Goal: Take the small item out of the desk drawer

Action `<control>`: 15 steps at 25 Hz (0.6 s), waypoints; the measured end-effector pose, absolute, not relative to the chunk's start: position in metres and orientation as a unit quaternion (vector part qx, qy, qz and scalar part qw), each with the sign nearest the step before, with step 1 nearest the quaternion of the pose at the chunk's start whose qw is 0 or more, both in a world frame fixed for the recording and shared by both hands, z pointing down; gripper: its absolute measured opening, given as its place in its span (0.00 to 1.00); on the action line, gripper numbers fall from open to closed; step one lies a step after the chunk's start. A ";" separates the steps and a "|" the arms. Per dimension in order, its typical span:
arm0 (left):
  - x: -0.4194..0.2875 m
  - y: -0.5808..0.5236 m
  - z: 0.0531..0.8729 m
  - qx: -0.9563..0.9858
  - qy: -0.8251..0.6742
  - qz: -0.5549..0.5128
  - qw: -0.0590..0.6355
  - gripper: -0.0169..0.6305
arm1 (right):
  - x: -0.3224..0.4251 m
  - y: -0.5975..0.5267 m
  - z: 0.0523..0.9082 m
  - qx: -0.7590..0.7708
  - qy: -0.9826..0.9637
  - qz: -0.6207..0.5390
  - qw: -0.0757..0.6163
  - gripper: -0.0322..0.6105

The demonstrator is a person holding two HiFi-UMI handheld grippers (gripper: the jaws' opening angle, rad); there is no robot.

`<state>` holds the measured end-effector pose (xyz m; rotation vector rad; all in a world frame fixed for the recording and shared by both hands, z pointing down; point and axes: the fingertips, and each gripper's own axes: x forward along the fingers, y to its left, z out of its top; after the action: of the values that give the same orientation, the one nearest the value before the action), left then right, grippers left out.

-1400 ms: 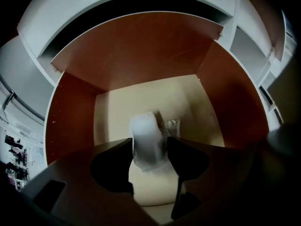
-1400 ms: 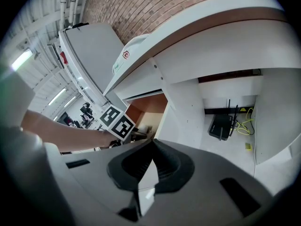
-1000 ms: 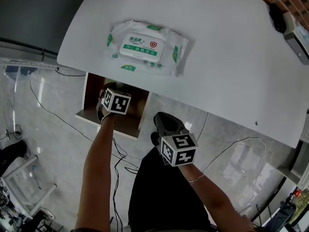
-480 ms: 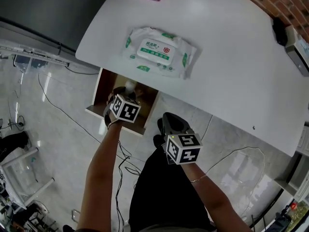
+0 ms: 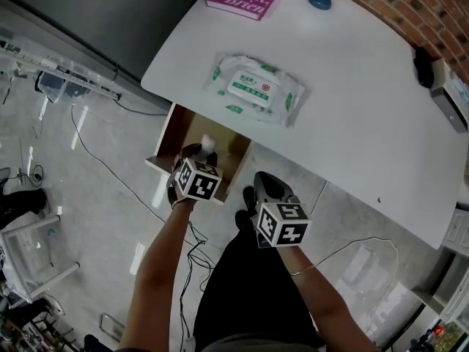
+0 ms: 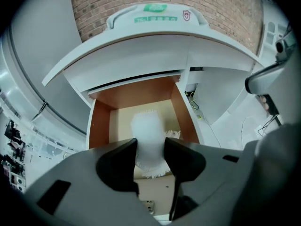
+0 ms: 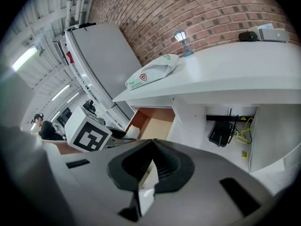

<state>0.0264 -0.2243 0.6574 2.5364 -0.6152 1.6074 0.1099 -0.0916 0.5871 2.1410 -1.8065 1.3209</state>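
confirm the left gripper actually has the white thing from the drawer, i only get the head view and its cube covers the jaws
Observer: Yes. In the left gripper view the left gripper is clamped on the white fuzzy item, with a pad pressing on each side of it.
Operator: anything else in there
Observer: Nothing that I can see. The drawer shows only its pale floor around the item, though the jaws hide the front part.
Operator: and the other hand
Observer: The right gripper is shut, with nothing between its jaws.
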 end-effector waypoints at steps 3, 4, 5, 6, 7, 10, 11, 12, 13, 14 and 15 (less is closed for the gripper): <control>0.021 -0.217 0.644 0.829 -0.207 0.519 0.032 0.31 | 0.106 -0.092 0.579 0.689 -0.589 0.422 0.023 0.06; 0.019 -0.215 0.640 0.829 -0.210 0.518 0.029 0.31 | 0.105 -0.091 0.576 0.688 -0.591 0.421 0.024 0.06; 0.017 -0.212 0.635 0.830 -0.212 0.516 0.028 0.31 | 0.104 -0.091 0.573 0.687 -0.593 0.420 0.025 0.06; 0.015 -0.210 0.631 0.830 -0.214 0.514 0.028 0.31 | 0.104 -0.090 0.571 0.686 -0.595 0.419 0.025 0.06; 0.013 -0.208 0.626 0.831 -0.215 0.512 0.028 0.31 | 0.103 -0.090 0.568 0.685 -0.596 0.418 0.026 0.06; 0.009 -0.201 0.609 0.836 -0.222 0.501 0.032 0.31 | 0.102 -0.086 0.560 0.684 -0.597 0.417 0.028 0.06; 0.008 -0.198 0.603 0.838 -0.225 0.496 0.036 0.31 | 0.101 -0.085 0.559 0.683 -0.598 0.418 0.028 0.06; 0.007 -0.196 0.598 0.840 -0.229 0.491 0.041 0.31 | 0.099 -0.085 0.557 0.682 -0.600 0.417 0.030 0.06; 0.006 -0.193 0.593 0.841 -0.231 0.486 0.046 0.31 | 0.098 -0.086 0.555 0.680 -0.603 0.416 0.033 0.06; 0.005 -0.190 0.588 0.843 -0.233 0.482 0.051 0.31 | 0.096 -0.087 0.553 0.678 -0.607 0.413 0.038 0.06; 0.004 -0.187 0.584 0.845 -0.234 0.478 0.055 0.31 | 0.095 -0.088 0.550 0.676 -0.612 0.409 0.042 0.06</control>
<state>0.0041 -0.1866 0.5842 2.5637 -0.7104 1.4520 0.0946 -0.0884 0.5499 2.0672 -1.8714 1.2526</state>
